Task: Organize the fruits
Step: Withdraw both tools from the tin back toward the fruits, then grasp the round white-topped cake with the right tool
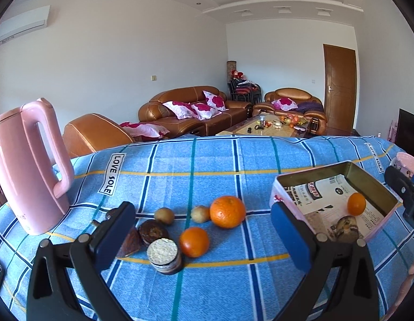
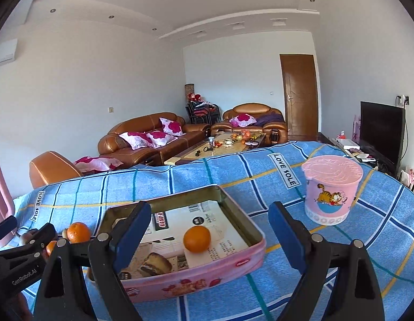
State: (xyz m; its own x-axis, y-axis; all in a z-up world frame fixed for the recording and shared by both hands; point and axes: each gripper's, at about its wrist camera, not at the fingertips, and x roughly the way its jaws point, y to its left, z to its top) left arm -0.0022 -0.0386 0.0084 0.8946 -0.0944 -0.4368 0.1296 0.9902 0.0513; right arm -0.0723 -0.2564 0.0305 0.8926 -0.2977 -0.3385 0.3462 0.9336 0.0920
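On the blue checked cloth lie a large orange [image 1: 227,211], a smaller orange [image 1: 194,241], two small brownish fruits [image 1: 164,215] [image 1: 200,213] and round cakes [image 1: 163,255]. My left gripper [image 1: 204,236] is open and empty, just above and in front of them. A pink tin box [image 1: 378,234] lined with paper holds one orange [image 1: 356,203] and a cake [image 1: 347,228]. In the right wrist view my right gripper [image 2: 209,231] is open and empty over the box [image 2: 196,283], with the orange [image 2: 196,239] between its fingers' line.
A pink kettle [image 1: 25,165] stands at the left of the table. A pink lidded cup with a cartoon cat [image 2: 330,188] stands to the right of the box. The table's far edge drops to a room with sofas and a coffee table.
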